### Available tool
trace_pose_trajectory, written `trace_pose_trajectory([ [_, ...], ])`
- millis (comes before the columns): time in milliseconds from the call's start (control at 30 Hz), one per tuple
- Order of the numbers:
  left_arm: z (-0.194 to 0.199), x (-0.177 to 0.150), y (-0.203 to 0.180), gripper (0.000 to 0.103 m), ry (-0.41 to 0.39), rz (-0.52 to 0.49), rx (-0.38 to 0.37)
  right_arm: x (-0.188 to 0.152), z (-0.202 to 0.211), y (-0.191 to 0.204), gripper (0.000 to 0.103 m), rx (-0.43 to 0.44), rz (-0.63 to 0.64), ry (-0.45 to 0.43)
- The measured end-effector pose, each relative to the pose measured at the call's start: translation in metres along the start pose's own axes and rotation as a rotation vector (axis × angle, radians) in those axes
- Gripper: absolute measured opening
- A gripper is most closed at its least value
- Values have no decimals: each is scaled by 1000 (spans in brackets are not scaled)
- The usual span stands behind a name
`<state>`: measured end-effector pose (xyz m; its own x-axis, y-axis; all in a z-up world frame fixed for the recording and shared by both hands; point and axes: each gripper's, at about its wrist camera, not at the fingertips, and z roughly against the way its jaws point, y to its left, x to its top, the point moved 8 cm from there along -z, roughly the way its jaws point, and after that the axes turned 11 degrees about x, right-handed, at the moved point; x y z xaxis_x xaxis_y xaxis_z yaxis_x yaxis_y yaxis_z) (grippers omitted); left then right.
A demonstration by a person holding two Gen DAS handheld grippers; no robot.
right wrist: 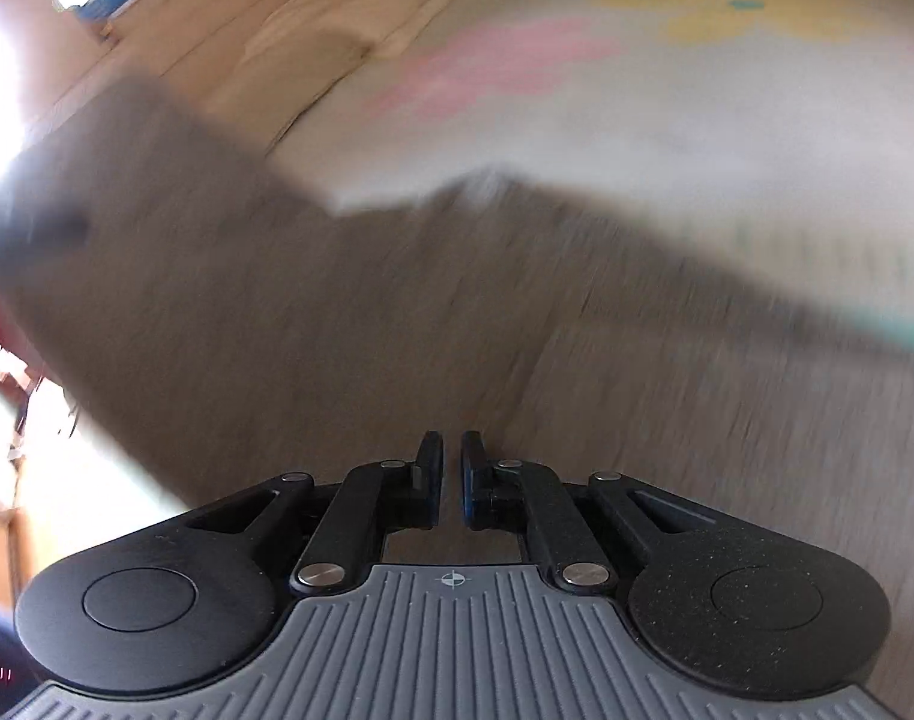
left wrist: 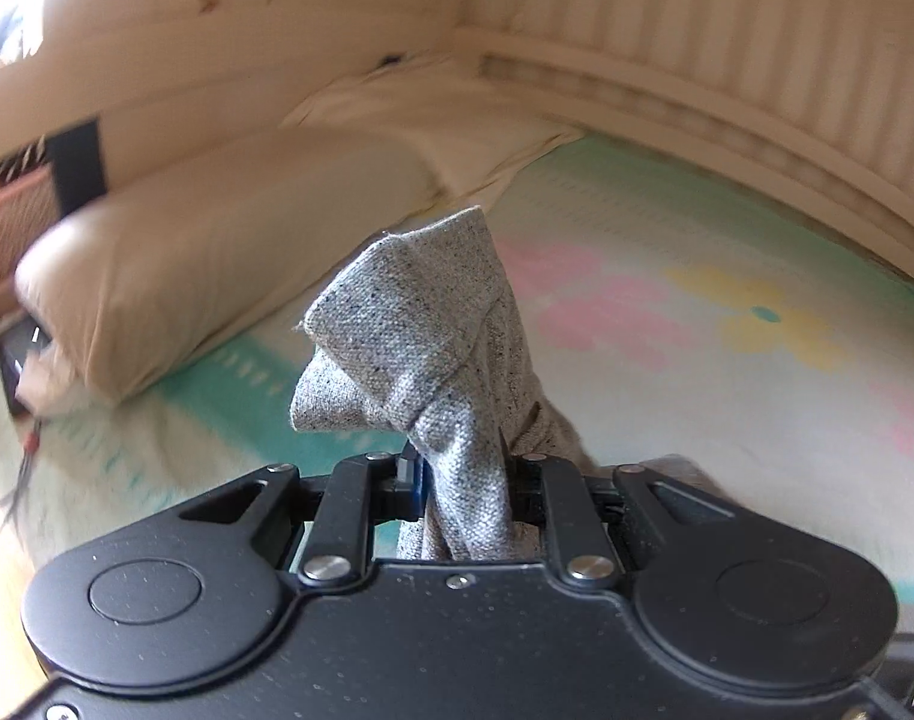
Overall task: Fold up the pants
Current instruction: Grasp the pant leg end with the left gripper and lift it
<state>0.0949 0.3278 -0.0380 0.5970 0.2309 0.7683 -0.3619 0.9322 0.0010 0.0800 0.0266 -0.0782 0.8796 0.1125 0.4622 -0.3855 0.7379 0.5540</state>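
Pastel floral bed sheet (left wrist: 697,276) lay open rightward, pillow (left wrist: 204,264) far left; left gripper (left wrist: 463,474) clamped grey pants (left wrist: 414,336), right gripper (right wrist: 452,480) narrow, holding nothing.

The pants (left wrist: 420,336) are speckled grey. The mat (left wrist: 697,312) is mint with pink and yellow flowers. The pillow (left wrist: 216,264) is cream.

1. Left gripper (left wrist: 463,474): matte black body, two round side lobes with circular caps, silver screws on the linkage bars
2. Right gripper (right wrist: 452,480): black lobes, grey ribbed centre plate bearing a crosshair mark, blue-edged fingertips (right wrist: 470,495)
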Motion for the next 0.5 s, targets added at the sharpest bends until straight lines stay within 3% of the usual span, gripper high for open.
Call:
trace_pose_trajectory([
  [100, 26, 3, -20, 23, -63, -64, -41, -29, 1, 9, 7, 36, 31, 60],
  [267, 72, 4, -69, 23, -169, -196, -120, -17, 50, 1, 7, 104, -47, -30],
  [400, 103, -12, -131, 23, -245, -356, -187, 4, 112, -42, 7, 19, -96, -139],
  [500, 113, -46, -186, 28, -215, -500, -264, 5, 146, -86, 10, -81, -143, -158],
])
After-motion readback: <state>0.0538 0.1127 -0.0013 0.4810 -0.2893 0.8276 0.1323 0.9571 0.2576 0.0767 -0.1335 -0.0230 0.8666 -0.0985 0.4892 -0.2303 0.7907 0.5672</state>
